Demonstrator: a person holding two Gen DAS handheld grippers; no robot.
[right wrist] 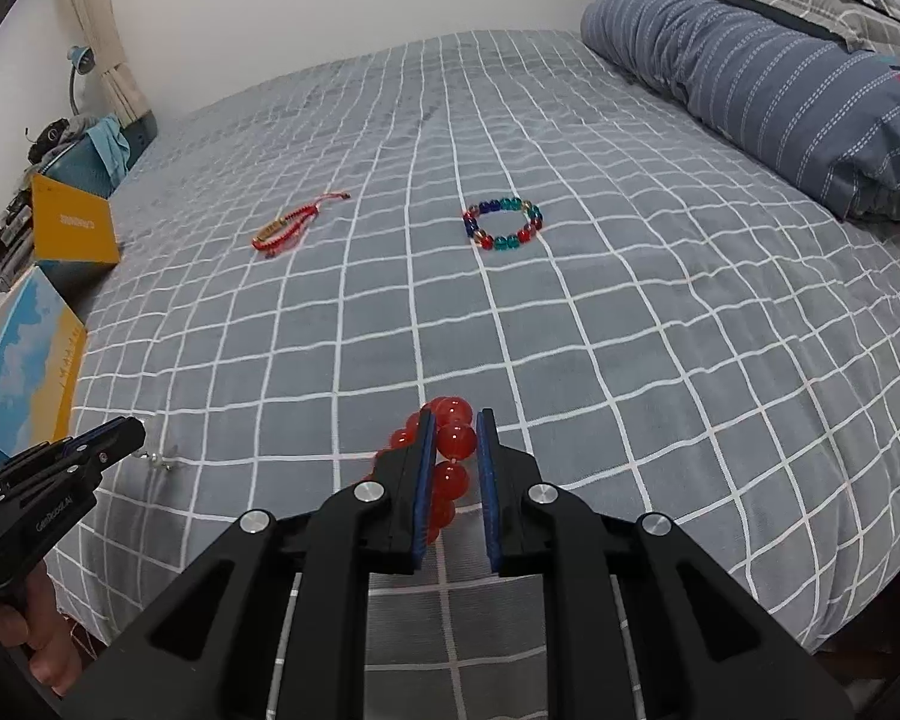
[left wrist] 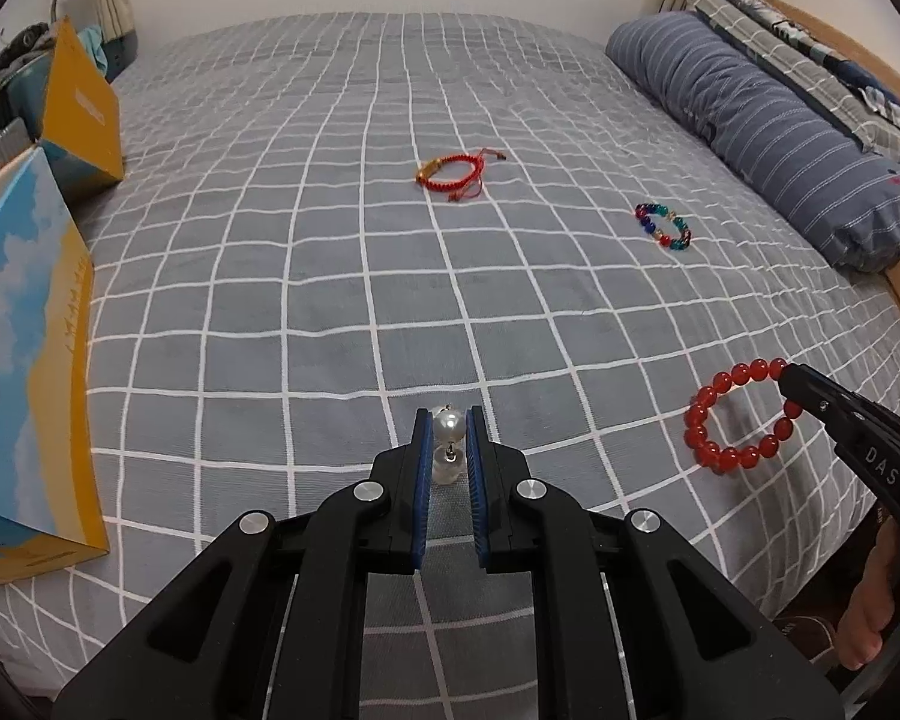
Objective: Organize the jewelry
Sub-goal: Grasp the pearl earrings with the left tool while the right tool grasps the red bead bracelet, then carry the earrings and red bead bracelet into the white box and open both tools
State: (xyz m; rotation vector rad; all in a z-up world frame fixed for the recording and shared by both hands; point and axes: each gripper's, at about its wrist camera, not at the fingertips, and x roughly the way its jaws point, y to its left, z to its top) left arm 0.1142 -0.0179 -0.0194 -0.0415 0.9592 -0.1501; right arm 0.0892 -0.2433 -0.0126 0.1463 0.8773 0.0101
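My left gripper [left wrist: 449, 423] is shut on a pearl earring [left wrist: 449, 423] and holds it just above the bed near its front edge; it also shows in the right wrist view [right wrist: 135, 433]. My right gripper [right wrist: 455, 420] is shut on a red bead bracelet [right wrist: 455, 439]; in the left wrist view the bracelet [left wrist: 720, 420] hangs from the right gripper [left wrist: 787, 387] at the right. A red cord bracelet [left wrist: 456, 171] [right wrist: 288, 225] and a multicolour bead bracelet [left wrist: 663, 227] [right wrist: 503, 223] lie farther back on the bed.
A grey checked bedsheet [left wrist: 330, 300] covers the bed. An open box with a blue-and-yellow lid [left wrist: 24, 360] and yellow flap [left wrist: 84, 102] stands at the left edge. A rolled blue striped quilt [left wrist: 768, 126] lies along the right. Cluttered shelves stand at the far left.
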